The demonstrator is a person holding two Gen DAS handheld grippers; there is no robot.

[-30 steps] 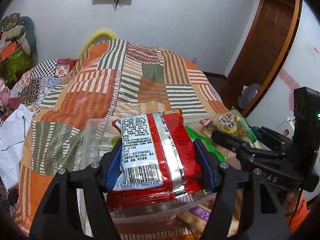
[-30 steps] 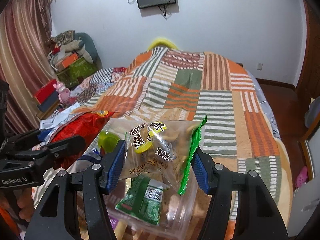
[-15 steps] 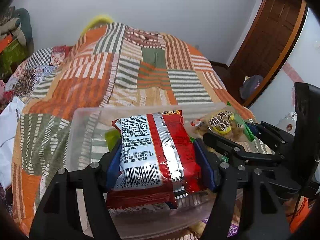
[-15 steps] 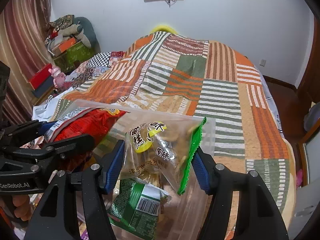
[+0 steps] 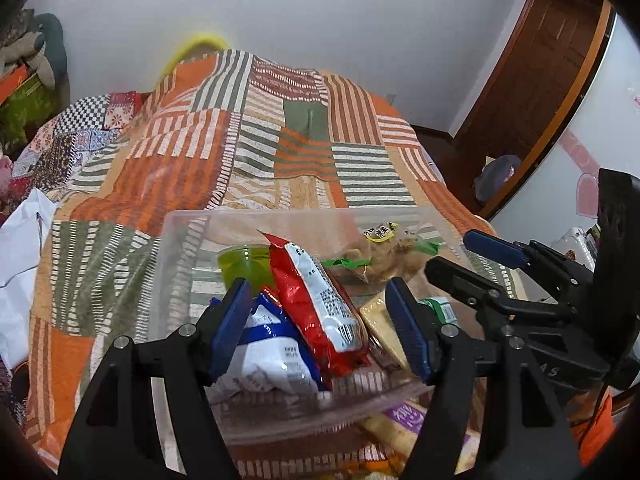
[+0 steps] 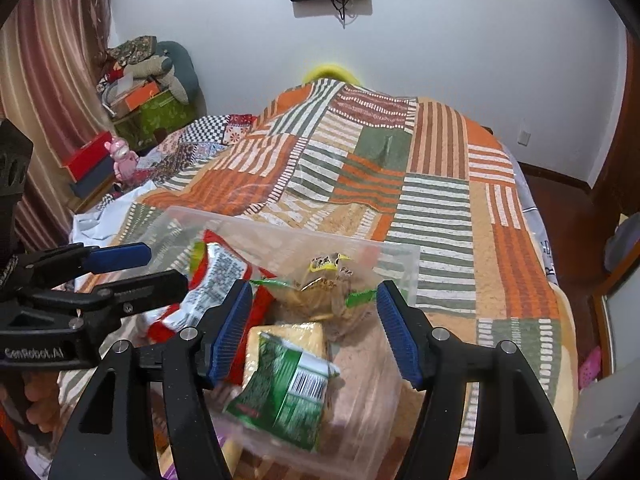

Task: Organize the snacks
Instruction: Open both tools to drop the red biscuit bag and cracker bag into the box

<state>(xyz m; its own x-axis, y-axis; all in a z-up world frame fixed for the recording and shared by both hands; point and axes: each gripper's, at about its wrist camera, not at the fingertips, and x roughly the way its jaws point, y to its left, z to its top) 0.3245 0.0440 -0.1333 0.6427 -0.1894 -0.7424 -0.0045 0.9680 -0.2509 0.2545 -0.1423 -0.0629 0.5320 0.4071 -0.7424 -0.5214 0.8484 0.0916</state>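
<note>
A clear plastic bin sits on the striped bedspread and holds several snacks. My left gripper is open above the bin's near side. The red packet lies loose in the bin between its fingers, tilted on a blue-and-white bag. A green cup stands behind. My right gripper is open over the bin. The clear bag of biscuits with a green edge lies in the bin below it, blurred. A green packet lies nearer. The red packet also shows in the right wrist view.
The bin rests near the foot of a bed with an orange, green and white patchwork spread. More snack packets lie outside the bin's near wall. A wooden door is at right; boxes and toys stand at left.
Both grippers opened. The red packet dropped from the left gripper into the bin, and the biscuit bag dropped from the right gripper into the bin. Both grippers moved forward over the bin.
</note>
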